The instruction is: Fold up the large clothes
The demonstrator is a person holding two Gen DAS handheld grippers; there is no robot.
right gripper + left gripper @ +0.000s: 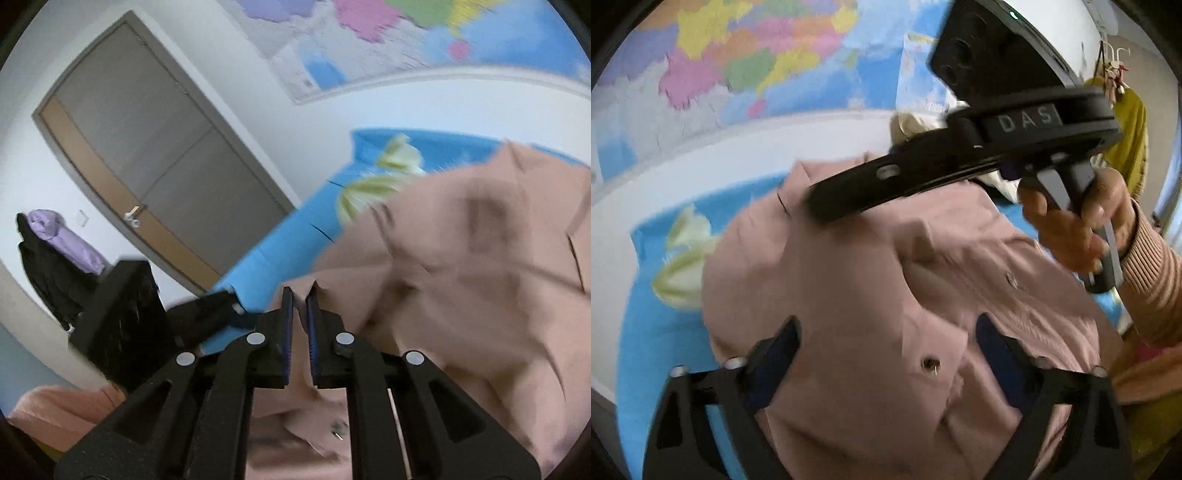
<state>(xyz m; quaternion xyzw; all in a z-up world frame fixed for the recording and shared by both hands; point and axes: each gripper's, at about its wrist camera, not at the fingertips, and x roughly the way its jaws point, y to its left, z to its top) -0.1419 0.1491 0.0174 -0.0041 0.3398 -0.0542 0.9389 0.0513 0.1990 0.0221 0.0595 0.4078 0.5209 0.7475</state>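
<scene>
A pink garment [886, 295] lay bunched on a blue bedsheet [657, 350] printed with pale green leaves; it covered most of the sheet's near part, and its far edge fell short of the sheet's far edge below the white wall; no box or basket showed in either view. The cloth was heavily creased, with 2 small metal snaps [931, 363] visible on its upper face and a dark seam line near its far corner.

The left gripper [886, 354] hung over the garment with its 2 fingers spread wide, nothing between them. The right gripper [300, 317] had its fingers drawn narrow, a fold of the pink cloth pinched between the blue pads [287, 332] (the cloth there was blurred); seen from the left wrist, the right hand [1078, 221] gripped its handle above the garment's far right side.

A coloured map [746, 66] hung on the wall; a grey door [147, 155] stood left of it.
</scene>
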